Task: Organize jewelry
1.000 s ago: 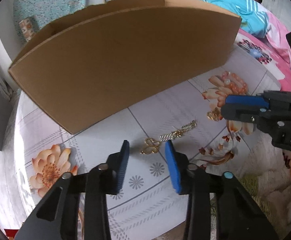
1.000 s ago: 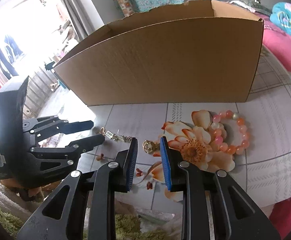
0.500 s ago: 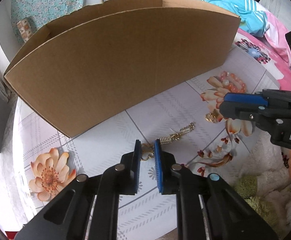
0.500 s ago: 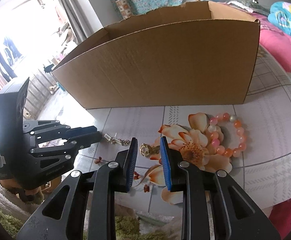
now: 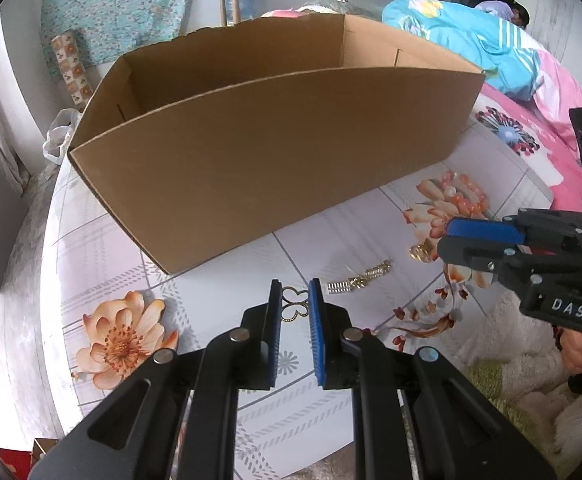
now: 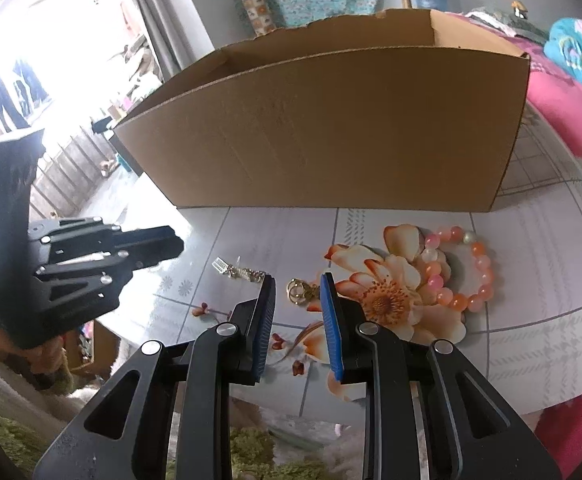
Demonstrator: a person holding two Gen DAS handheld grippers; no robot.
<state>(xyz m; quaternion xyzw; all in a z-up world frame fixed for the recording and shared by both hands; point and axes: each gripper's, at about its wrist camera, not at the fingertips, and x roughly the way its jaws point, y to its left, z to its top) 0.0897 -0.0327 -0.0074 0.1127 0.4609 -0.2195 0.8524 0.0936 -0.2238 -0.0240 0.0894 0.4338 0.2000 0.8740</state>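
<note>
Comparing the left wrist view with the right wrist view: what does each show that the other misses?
Left only: a gold butterfly charm pinched in the left tool, and bedding behind the box. Right only: a bright doorway, and the gold ring seen between the right tool's tips. Both: the cardboard box, silver chain and bead bracelet.

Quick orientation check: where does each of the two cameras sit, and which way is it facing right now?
Left wrist view: sits on the left hand-held gripper, looking down and forward at the gold butterfly-shaped pendant between its blue pads; the right hand-held gripper enters from the right.
Right wrist view: sits on the right hand-held gripper, facing the gold ring-shaped charm; the left hand-held gripper shows at left.
Shared: open brown cardboard box, pink-orange beaded bracelet, silver chain piece, floral tablecloth.
</note>
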